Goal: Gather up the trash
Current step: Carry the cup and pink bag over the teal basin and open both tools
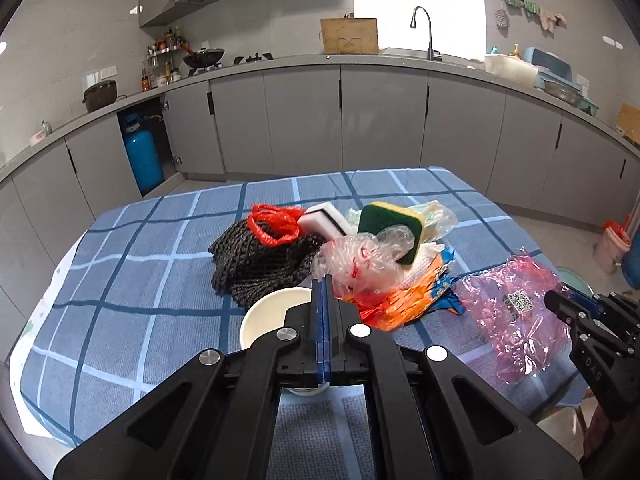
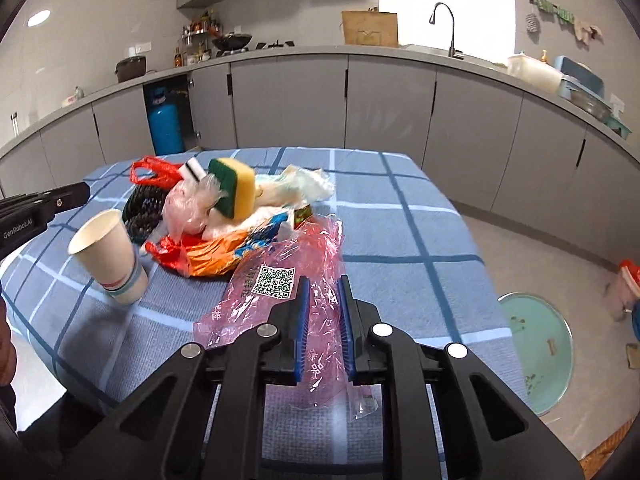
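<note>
A heap of trash lies on the blue checked tablecloth [image 1: 120, 272]: a black net [image 1: 256, 264], a red bag [image 1: 272, 224], a white sponge [image 1: 324, 218], a green-yellow sponge [image 1: 392, 232], clear plastic [image 1: 360, 260] and an orange wrapper [image 1: 404, 300]. My left gripper [image 1: 322, 280] is shut with its fingers together, above a white paper cup [image 1: 268, 316]; the cup [image 2: 110, 256] stands tilted. My right gripper [image 2: 322, 284] is open, its fingers on either side of a pink plastic bag [image 2: 276, 292] with a QR code, which also shows in the left wrist view [image 1: 512, 312].
Grey kitchen cabinets [image 1: 304, 120] run behind the table, with a blue gas cylinder [image 1: 142, 156] in an open cupboard. A round teal stool [image 2: 540, 344] and a small bin with a red bag [image 2: 630, 288] stand on the floor to the right.
</note>
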Available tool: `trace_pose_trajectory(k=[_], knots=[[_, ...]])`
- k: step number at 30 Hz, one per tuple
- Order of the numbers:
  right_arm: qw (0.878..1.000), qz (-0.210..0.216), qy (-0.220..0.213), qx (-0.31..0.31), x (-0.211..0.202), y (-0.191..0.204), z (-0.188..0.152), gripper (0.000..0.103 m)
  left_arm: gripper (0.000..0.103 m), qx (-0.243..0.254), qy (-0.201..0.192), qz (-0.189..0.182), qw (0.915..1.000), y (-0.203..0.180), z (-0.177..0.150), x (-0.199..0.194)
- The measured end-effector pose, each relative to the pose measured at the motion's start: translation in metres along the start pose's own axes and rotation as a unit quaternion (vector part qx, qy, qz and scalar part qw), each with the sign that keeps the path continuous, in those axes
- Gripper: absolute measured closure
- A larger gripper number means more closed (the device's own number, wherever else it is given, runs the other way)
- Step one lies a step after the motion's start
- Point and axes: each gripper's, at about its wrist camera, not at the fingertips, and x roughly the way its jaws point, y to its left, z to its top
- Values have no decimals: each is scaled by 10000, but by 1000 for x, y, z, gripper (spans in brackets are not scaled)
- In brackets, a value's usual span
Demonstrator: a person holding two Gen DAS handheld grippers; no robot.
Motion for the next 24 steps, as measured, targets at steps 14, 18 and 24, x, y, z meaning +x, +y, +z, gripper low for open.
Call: trace_pose_trajectory(k=[14,18,24], knots=[[9999,8,-32,110,1,-8,-1,87,31,54,75,199,9998,-2,0,5],[9999,-1,-13,133,3,-10,-2,87,51,101,400,111,9991,-4,-6,21],[9999,-11,26,155,5,-12,-4,87,93,188,952,-41,9953,-9,-22,47]])
